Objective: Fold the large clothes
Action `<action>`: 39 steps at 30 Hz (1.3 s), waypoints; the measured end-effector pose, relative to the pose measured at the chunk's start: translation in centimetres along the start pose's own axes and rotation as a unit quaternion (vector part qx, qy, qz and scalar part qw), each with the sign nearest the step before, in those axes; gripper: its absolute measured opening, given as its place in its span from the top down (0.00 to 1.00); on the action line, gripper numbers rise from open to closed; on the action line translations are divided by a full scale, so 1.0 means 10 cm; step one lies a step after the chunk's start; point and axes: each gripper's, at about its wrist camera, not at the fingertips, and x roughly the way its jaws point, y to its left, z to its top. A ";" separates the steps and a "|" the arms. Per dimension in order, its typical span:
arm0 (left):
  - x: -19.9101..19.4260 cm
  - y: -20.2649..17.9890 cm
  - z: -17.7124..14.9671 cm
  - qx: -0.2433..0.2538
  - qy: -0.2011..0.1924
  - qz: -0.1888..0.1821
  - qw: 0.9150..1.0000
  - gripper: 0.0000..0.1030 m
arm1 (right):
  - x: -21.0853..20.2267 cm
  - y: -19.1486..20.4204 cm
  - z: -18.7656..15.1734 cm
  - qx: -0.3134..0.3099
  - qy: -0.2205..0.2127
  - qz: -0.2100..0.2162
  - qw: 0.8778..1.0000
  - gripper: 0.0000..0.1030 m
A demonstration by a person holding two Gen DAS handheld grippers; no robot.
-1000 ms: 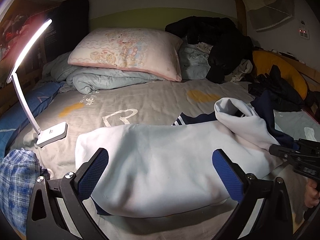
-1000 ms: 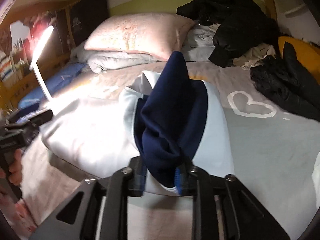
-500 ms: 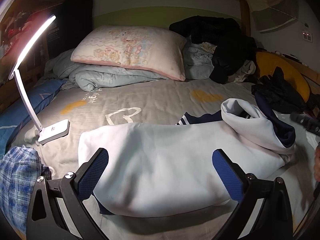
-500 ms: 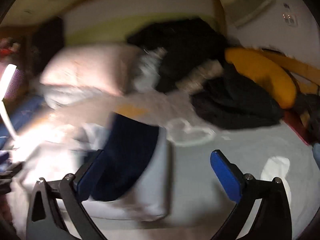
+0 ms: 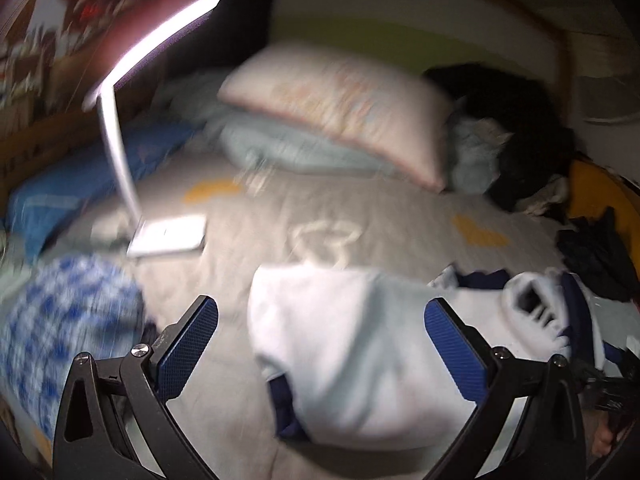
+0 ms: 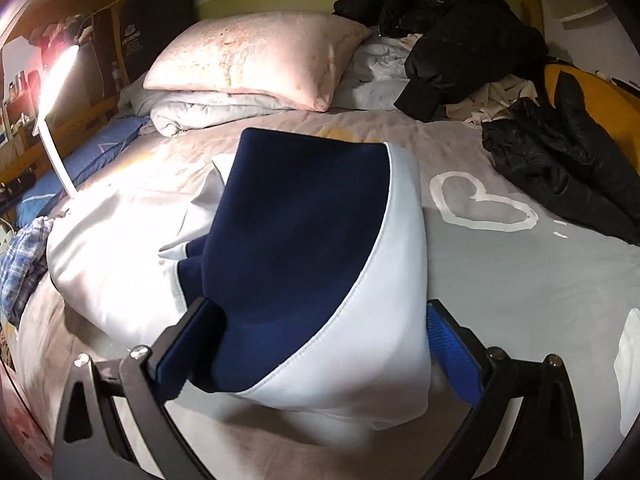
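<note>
Grey bedding is carrying the white-and-navy garment (image 6: 312, 280) — it is lying crosswise, its folded navy end bulging between the spread fingers of the right claw (image 6: 316, 340), unpinched, while the left claw (image 5: 320, 344), also spread, is hovering near the white end

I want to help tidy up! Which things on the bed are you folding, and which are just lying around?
For the folding:
- white and navy garment
- right gripper, fingers wide open around it
- left gripper, open

Just lying about:
- pink pillow
- desk lamp
- black clothes
- plaid cloth
</note>
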 end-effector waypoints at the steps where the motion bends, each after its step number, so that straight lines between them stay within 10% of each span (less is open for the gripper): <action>1: 0.08 0.10 -0.02 -0.026 0.027 0.017 0.999 0.01 | -0.07 -0.04 0.02 0.003 -0.014 -0.007 1.000 0.01; 6: 0.47 0.58 -0.17 -0.181 0.142 -0.089 0.969 0.02 | -0.35 -0.04 0.04 -0.030 -0.078 -0.048 0.995 0.00; 13: 1.02 0.49 -0.55 -0.212 0.244 -0.153 0.934 0.01 | -0.36 -0.13 0.07 -0.013 -0.076 -0.045 0.996 0.00; 18: 1.05 0.26 -0.50 -0.145 0.211 -0.126 0.958 0.02 | -0.35 -0.22 0.06 0.000 -0.068 -0.061 0.996 0.00; 21: 1.02 0.18 -0.49 -0.140 0.197 -0.158 0.957 0.46 | -0.35 -0.26 0.06 0.006 -0.068 -0.072 0.995 0.00; 24: 0.88 0.20 -0.44 -0.148 0.179 -0.164 0.959 0.65 | -0.43 -0.33 0.09 0.022 -0.082 -0.071 0.994 0.00; 30: 0.10 -0.32 -0.06 -0.021 0.030 -0.177 0.984 0.73 | -0.48 -0.31 0.13 0.006 -0.089 -0.065 0.994 0.01; 34: -0.28 -0.91 0.10 0.053 -0.010 -0.196 0.979 0.74 | -0.23 -0.26 0.13 0.005 -0.005 0.075 0.997 0.31; 39: -0.34 -1.53 0.12 0.073 0.008 -0.205 0.976 0.75 | 0.00 -0.05 0.04 -0.007 0.012 0.090 0.996 0.60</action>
